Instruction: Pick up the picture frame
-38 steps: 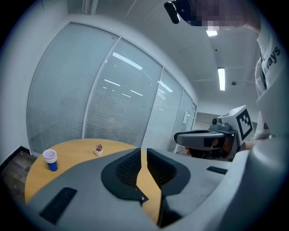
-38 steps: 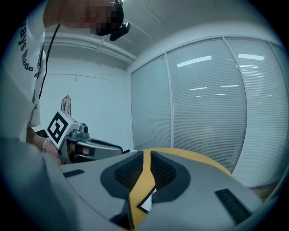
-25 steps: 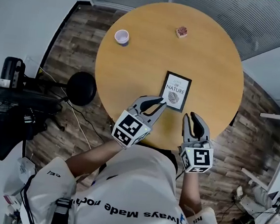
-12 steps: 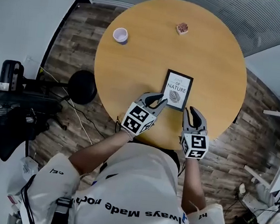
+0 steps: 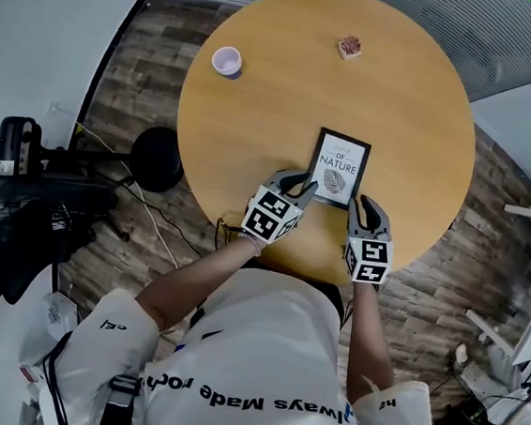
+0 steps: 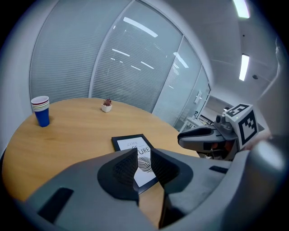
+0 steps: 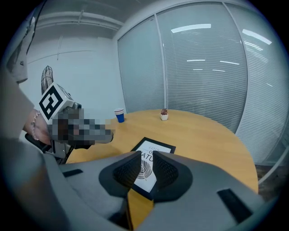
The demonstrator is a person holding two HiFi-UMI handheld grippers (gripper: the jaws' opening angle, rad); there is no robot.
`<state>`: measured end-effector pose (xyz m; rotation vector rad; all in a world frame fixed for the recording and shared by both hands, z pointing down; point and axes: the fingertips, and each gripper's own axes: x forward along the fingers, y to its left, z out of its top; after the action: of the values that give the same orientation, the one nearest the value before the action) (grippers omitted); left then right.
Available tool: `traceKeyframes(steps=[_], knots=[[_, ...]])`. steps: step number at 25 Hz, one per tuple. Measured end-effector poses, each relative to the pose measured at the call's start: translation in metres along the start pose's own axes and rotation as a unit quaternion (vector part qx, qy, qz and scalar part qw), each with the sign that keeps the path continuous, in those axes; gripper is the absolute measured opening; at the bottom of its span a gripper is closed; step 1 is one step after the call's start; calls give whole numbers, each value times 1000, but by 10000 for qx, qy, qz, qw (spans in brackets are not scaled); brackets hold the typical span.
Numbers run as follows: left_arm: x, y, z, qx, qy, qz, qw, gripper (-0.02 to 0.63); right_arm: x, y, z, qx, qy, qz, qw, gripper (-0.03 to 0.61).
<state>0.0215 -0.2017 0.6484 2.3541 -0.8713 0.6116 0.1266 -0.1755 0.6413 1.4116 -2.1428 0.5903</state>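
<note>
A black picture frame (image 5: pixel 338 167) with a white leaf print lies flat on the round wooden table (image 5: pixel 256 121), near its front edge. My left gripper (image 5: pixel 308 185) hovers at the frame's near left corner, its jaws a narrow gap apart with nothing between them. My right gripper (image 5: pixel 363 204) is just beyond the near right corner, also narrowly open and empty. The frame (image 6: pixel 131 143) shows through the left gripper (image 6: pixel 143 155) gap in the left gripper view. In the right gripper view the frame (image 7: pixel 153 146) lies just past the right gripper (image 7: pixel 146 160).
A paper cup (image 5: pixel 227 60) stands at the table's far left and a small potted plant (image 5: pixel 349 47) at the far edge. A black stool (image 5: pixel 156 159) and a fan (image 5: pixel 5 179) are on the wood floor to the left. Glass walls with blinds stand behind the table.
Both grippers have moved forward over the table toward the frame. The left one now reaches its near left corner; the right one has closed in on the near right corner.
</note>
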Motion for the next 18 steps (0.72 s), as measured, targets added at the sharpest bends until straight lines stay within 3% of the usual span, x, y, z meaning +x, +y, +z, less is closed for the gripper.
traceKeyframes(steps=[18], knots=[[50, 27, -52, -353, 673, 222, 9969, 101, 51, -21, -52, 211, 686, -17, 9974, 93]])
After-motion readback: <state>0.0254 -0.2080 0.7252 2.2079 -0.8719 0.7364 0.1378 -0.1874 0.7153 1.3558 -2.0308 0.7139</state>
